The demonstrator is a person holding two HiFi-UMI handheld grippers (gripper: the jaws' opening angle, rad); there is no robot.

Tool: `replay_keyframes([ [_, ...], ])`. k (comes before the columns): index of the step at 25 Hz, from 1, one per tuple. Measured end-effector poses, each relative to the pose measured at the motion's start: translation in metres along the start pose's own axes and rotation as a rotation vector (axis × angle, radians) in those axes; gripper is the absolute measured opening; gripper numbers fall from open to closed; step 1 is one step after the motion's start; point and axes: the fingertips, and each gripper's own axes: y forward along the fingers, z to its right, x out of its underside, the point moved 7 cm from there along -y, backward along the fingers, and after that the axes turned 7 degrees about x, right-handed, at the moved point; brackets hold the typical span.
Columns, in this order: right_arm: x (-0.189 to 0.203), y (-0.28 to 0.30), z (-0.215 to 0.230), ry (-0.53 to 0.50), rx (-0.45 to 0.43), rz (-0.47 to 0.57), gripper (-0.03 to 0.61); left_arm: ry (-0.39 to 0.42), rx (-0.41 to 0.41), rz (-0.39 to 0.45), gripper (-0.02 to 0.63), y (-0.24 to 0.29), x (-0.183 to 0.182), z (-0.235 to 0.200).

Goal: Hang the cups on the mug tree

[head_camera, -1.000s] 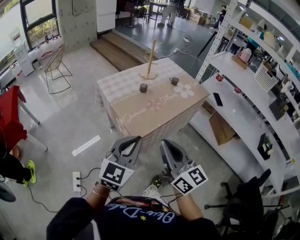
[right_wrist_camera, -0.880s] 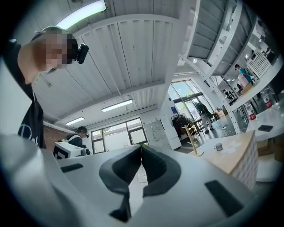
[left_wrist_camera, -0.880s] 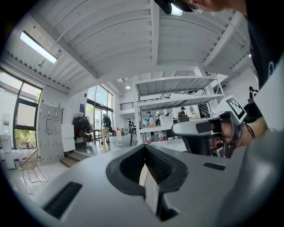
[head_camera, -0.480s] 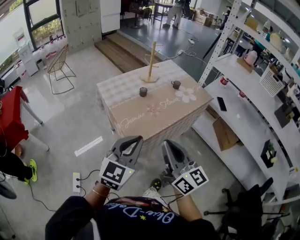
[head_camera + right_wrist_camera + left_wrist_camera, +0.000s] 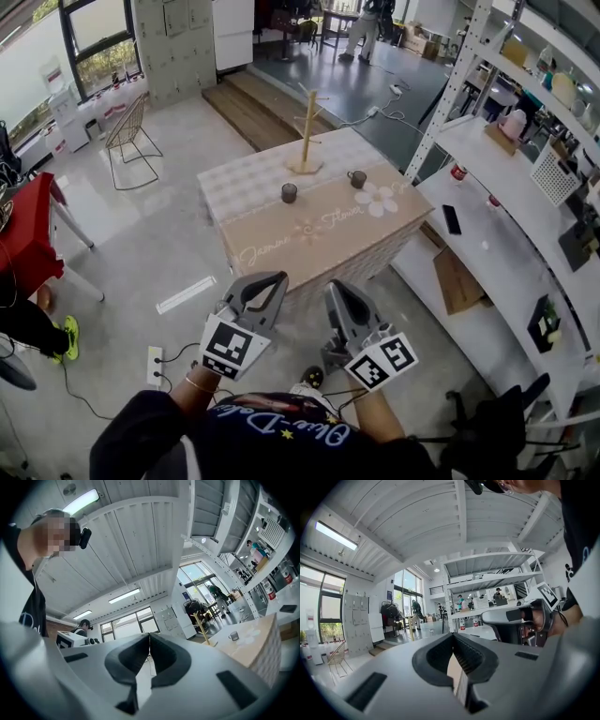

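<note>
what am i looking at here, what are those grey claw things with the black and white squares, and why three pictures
No robot here: a person wears a head camera and holds a hand-held gripper in each hand. The head view looks down on the left hand-held gripper and the right hand-held gripper, each bearing a marker cube. The other two pictures come from cameras riding on those grippers, looking along their jaws. In both, the jaws are together with nothing between them. Ahead stands a table with a wooden mug tree and two cups on it, a left cup and a right cup, neither hung yet.
</note>
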Motion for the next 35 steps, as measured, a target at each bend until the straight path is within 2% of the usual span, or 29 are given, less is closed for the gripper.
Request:
replay_keyframes([
  [4,-0.004,0.005,0.012,0.005,-0.019,-0.004,0.009,0.018,-0.019,-0.007,0.008,0.012,-0.002,-0.004],
  [9,-0.010,0.008,0.025,0.004,-0.026,-0.011,0.009,0.000,-0.033,-0.004,0.008,0.025,-0.004,-0.006],
  [19,-0.025,0.006,0.063,0.001,-0.011,-0.003,0.009,0.017,0.012,0.012,0.008,0.069,-0.011,0.002],
  [35,-0.040,0.017,0.120,0.013,-0.031,-0.027,0.009,-0.008,-0.006,-0.005,0.008,0.128,-0.010,0.002],
])
